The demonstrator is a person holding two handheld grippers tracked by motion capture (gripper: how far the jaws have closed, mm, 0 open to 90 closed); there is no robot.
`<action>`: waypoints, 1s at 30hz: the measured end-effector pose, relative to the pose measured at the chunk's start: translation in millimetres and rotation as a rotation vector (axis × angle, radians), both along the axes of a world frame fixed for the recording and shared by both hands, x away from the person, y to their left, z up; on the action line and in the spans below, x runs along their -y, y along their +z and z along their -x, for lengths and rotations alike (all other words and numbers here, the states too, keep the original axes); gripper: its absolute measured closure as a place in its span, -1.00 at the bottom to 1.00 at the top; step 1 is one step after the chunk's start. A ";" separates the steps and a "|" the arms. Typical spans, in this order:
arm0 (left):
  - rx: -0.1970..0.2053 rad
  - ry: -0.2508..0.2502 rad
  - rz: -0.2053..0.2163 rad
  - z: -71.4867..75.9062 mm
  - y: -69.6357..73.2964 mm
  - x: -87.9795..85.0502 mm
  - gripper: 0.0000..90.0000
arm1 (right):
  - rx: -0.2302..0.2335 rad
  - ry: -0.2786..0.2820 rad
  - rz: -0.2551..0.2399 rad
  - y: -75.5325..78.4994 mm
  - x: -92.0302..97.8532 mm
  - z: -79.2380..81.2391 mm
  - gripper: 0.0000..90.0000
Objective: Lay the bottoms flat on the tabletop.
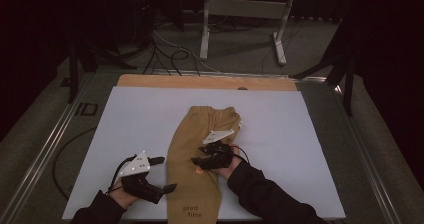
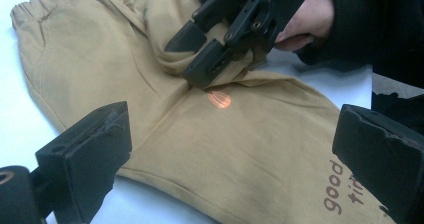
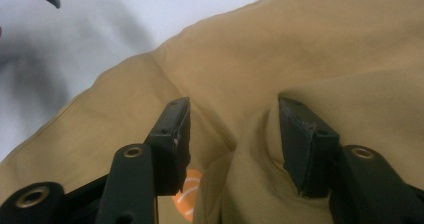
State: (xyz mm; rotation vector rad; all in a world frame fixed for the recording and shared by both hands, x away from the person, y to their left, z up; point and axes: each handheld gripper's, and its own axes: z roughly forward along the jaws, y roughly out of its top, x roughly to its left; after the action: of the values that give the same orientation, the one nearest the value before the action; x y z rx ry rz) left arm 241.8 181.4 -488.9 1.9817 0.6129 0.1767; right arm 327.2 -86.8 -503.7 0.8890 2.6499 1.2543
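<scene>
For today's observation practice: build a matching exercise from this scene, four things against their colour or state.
Things:
1. trousers
2. table top
3. left gripper
4. round print

Descriptions:
A. orange
B. jaws open, beside the cloth
C. tan, lying folded lengthwise
D. pale, flat

Pairs: 1-C, 2-D, 3-B, 4-A

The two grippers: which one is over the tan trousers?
The right gripper, above the tan trousers beside the orange print; the left gripper stays over the white tabletop.
</scene>
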 end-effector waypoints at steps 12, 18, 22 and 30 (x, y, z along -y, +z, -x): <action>-0.002 0.001 0.002 -0.4 -0.1 0.9 -0.93 | 0.157 -0.098 -0.026 60.7 69.1 6.3 0.12; -0.004 0.003 -0.001 -0.7 0.0 1.0 -0.93 | 0.131 -0.185 -0.014 58.7 111.2 11.6 0.69; -0.006 0.003 0.001 -0.8 0.1 1.2 -0.93 | 0.082 -0.194 0.034 39.2 123.0 16.4 0.97; -0.005 0.002 -0.001 -1.0 -0.1 1.2 -0.93 | 0.035 -0.112 0.031 24.0 112.4 35.0 1.00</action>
State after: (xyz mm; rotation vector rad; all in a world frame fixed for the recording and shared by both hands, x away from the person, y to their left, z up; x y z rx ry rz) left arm 242.8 180.1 -488.9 1.9832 0.6181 0.1739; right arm 292.2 -199.2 -479.6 0.9863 2.5470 1.1894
